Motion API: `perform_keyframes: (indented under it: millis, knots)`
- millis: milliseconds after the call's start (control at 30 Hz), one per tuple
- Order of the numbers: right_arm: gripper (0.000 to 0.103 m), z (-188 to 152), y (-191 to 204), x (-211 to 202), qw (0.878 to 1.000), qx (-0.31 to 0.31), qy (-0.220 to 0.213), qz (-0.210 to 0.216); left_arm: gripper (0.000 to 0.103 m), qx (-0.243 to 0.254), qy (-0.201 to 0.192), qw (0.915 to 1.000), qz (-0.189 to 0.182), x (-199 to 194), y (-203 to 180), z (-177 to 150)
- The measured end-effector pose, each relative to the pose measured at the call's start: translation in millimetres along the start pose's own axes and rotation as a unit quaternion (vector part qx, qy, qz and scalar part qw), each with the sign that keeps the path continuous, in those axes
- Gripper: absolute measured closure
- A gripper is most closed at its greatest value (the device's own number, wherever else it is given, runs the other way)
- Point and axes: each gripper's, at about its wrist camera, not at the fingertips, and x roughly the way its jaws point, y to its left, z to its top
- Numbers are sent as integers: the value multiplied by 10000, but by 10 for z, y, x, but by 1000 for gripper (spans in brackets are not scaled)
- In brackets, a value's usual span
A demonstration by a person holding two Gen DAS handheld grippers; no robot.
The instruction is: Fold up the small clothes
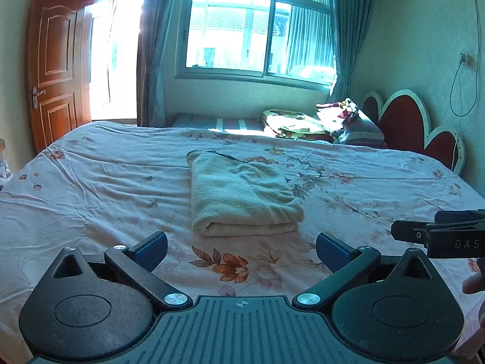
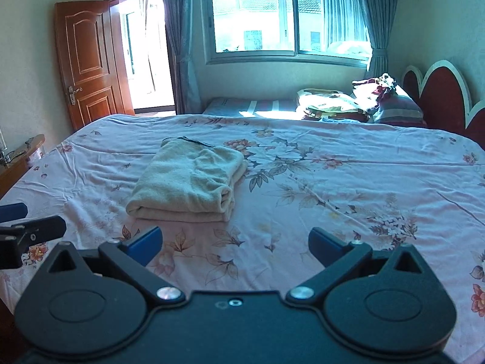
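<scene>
Both my tools, left tool (image 1: 241, 247) and right tool (image 2: 235, 242), stand wide open and empty near the folded cloth (image 1: 242, 194); its long axis runs away toward the window (image 1: 257, 27), fold edge facing me.

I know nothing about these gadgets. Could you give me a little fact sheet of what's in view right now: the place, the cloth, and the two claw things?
Place: bedroom, bed with floral sheet
Garment: pale fleecy cloth, folded, lying flat mid-bed
Left gripper: open, empty, short of the cloth
Right gripper: open, empty, short of the cloth
Background: wooden door ajar, window, bedding pile near headboard
</scene>
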Motion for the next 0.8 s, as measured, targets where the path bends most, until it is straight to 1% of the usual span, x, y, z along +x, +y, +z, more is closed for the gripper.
perform_keyframes:
  millis: [100, 267, 600, 800]
  knots:
    - [1, -57, -21, -130, 10000, -3, -71, -1, 0, 60, -2, 10000, 15, -113, -81, -64]
    - [1, -124, 1, -287, 9998, -110, -143, -130, 0, 122, -82, 9999, 43, -267, -163, -106]
    - [1, -119, 82, -353, 9995, -161, -237, -125, 0, 183, -129, 9997, 97, -370, -195, -95]
    - [1, -111, 98, -338, 9995, -164, -249, -131, 0, 122, -106, 9998, 98, -331, -166, -96]
